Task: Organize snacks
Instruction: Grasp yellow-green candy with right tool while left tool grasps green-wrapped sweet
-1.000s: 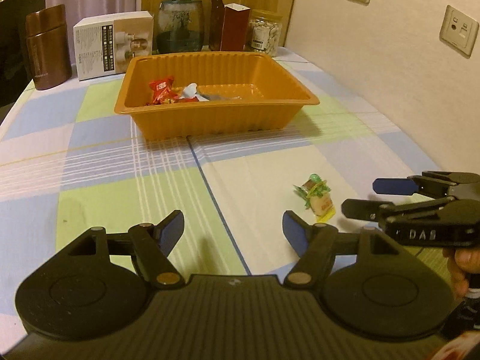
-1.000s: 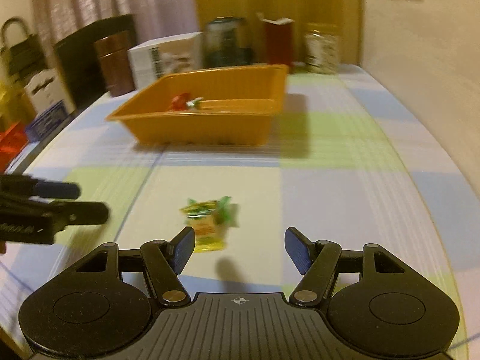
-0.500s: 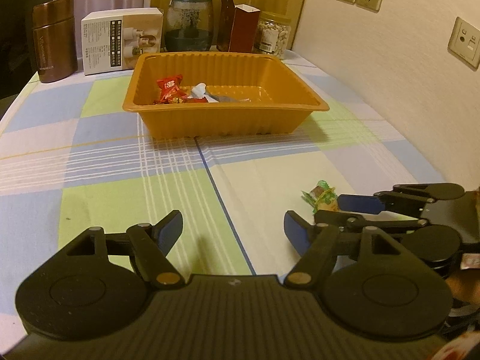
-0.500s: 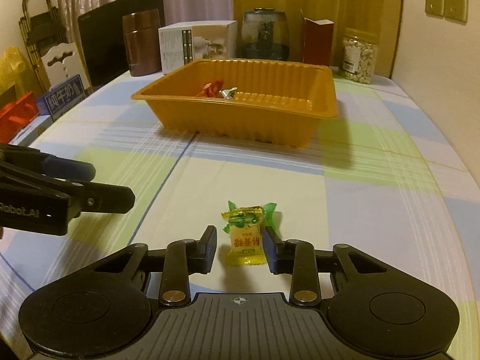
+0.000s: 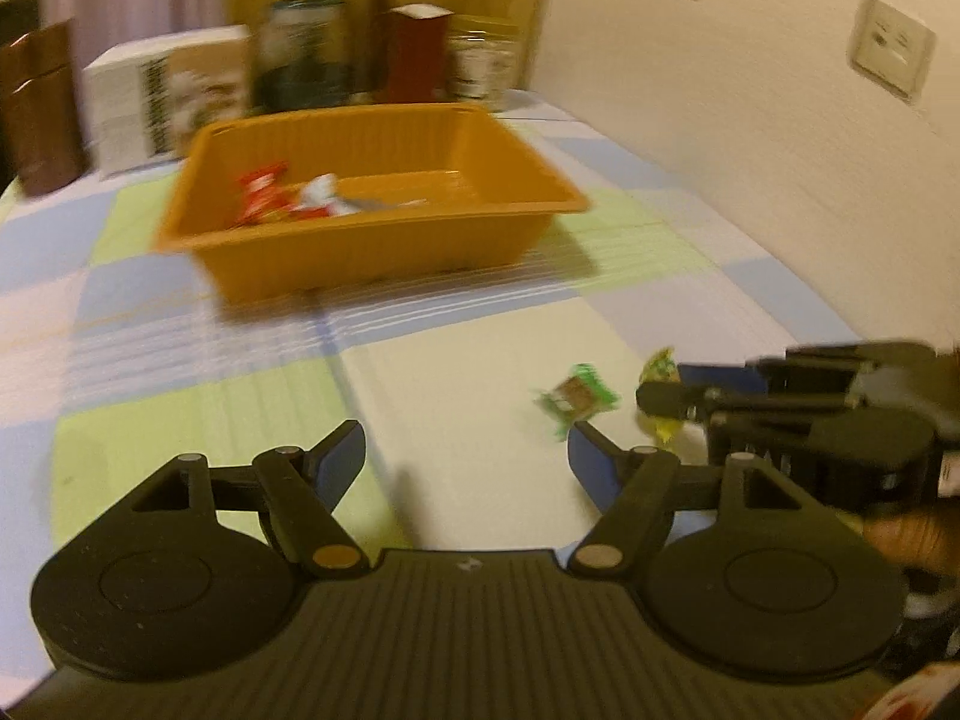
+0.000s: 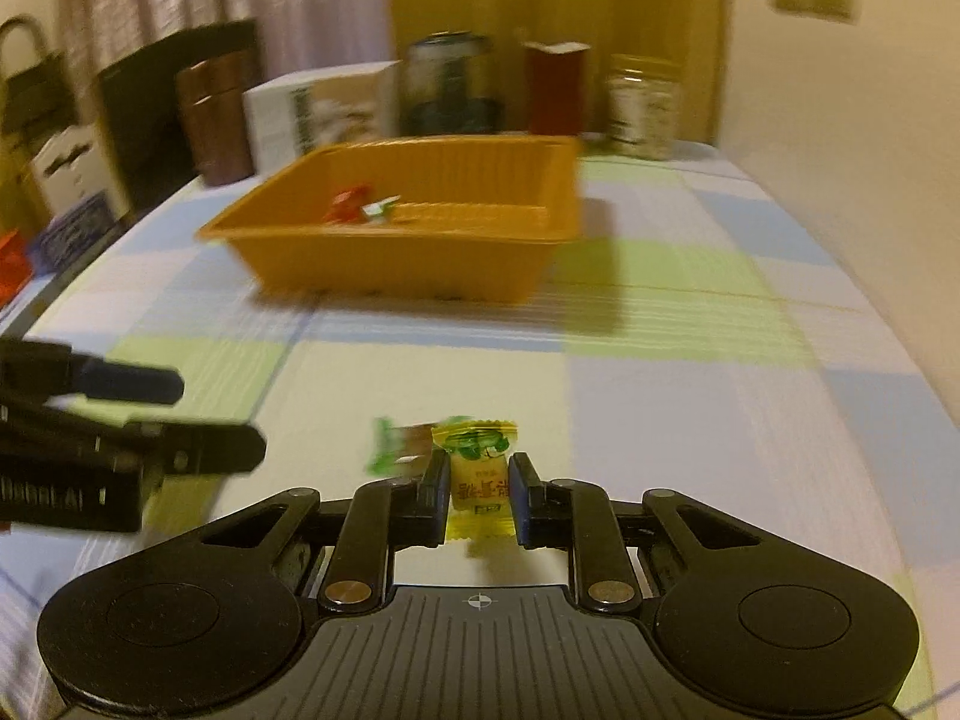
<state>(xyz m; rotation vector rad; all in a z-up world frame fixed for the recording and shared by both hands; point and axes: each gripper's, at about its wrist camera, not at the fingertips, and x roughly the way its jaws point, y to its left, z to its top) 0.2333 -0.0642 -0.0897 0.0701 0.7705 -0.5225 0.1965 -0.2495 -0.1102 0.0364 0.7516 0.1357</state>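
My right gripper (image 6: 479, 483) is shut on a yellow candy (image 6: 477, 468) and holds it just above the checked tablecloth. It also shows in the left wrist view (image 5: 660, 399), with the yellow candy (image 5: 659, 369) in its tips. A green-wrapped candy (image 6: 399, 447) lies on the cloth just left of it, also seen in the left wrist view (image 5: 576, 399). My left gripper (image 5: 467, 462) is open and empty, low over the cloth, left of the right one. An orange tray (image 5: 372, 240) farther back holds a few wrapped snacks (image 5: 264, 198). The tray shows in the right wrist view (image 6: 408, 264) too.
Behind the tray stand a white box (image 5: 168, 96), a brown canister (image 5: 42, 108), a dark glass jar (image 5: 306, 54), a red carton (image 5: 414, 54) and a jar of nuts (image 5: 483, 63). A wall (image 5: 750, 120) runs along the table's right side.
My right gripper closed on the yellow candy and lifted it; a separate green-wrapped candy now lies beside it. Both cameras shifted, blurring the views. My left gripper stayed open.
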